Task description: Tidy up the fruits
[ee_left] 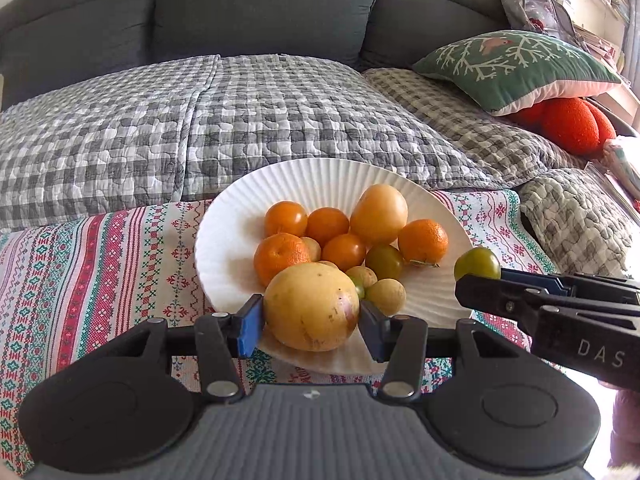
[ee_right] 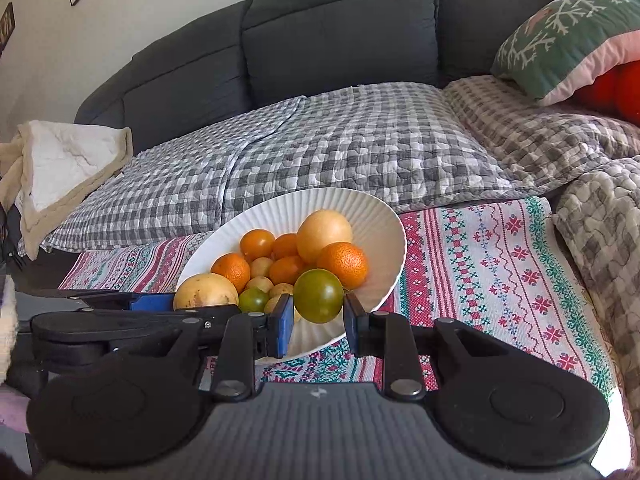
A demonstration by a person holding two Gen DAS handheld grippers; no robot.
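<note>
Fruits are lying heaped in a white fluted plate that is resting on a striped embroidered cloth in front of a grey sofa draped with a checked quilt. Among the heap, orange tomatoes, two mandarins, a pale yellow round fruit, small tan longans and a green tomato on the plate are touching one another. The left gripper is clamping a large yellow fruit between its blue pads above the plate's near rim. The right gripper is gripping a second green tomato between its pads; in the left wrist view this held tomato is sitting at the plate's right edge, just beside the heap. A green patterned cushion is leaning over red-orange round objects on the sofa's right. A cream blanket is lying at the sofa's left end.
</note>
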